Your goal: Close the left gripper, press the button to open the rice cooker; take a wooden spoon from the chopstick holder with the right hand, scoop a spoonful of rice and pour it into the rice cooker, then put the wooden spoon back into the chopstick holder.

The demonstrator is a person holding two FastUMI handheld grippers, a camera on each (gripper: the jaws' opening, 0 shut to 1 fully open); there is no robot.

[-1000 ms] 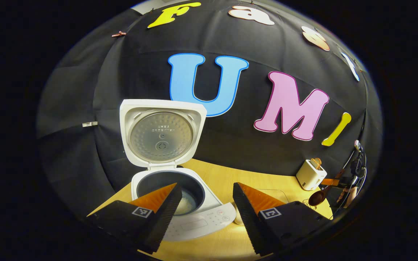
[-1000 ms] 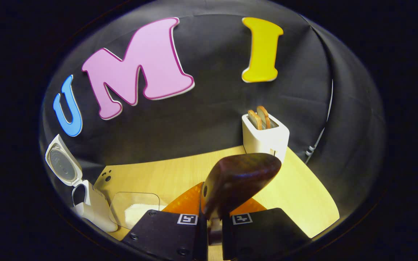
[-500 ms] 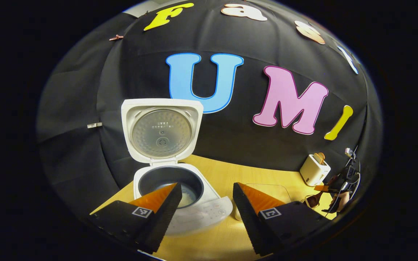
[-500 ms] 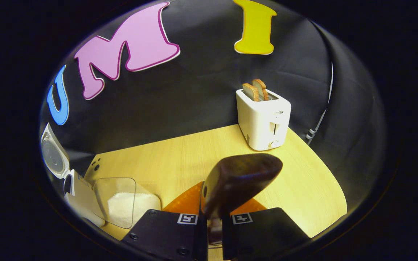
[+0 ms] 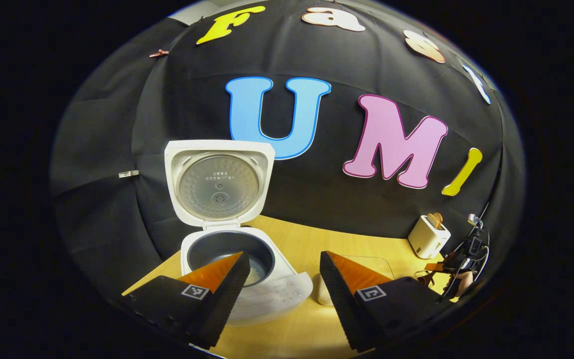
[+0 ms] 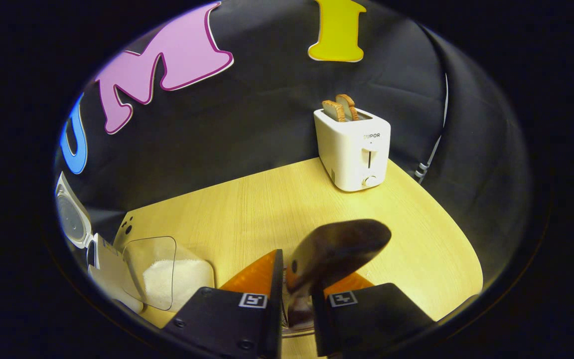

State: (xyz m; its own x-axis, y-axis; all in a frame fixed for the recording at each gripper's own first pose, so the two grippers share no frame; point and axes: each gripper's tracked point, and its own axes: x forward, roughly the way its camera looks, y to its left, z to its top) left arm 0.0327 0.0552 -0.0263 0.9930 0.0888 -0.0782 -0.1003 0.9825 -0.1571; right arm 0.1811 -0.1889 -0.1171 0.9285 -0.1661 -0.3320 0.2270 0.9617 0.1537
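Right hand-held gripper [image 6: 294, 299] has its two fingers pinched on the wooden spoon [image 6: 334, 252], whose dark bowl sticks up and forward over the counter [image 6: 267, 209], low above a glass rim barely visible between the fingers, probably the chopstick holder, though too little shows to be sure. The spoon looks empty and rice already lies in the rice cooker [image 5: 239, 264], so the return to the holder seems to be the step in hand. The risk is a missed drop: if the handle end is not lined up inside that rim at release, the spoon could fall onto the counter or tip the holder. The clear rice container [image 6: 167, 271] stands close on the left and could be knocked by a sideways swing. This gripper points slightly downward toward the toaster [image 6: 354, 147]. The left hand-held gripper [image 5: 279, 294] hangs spread apart and empty just before the cooker, whose lid [image 5: 218, 185] stands upright.
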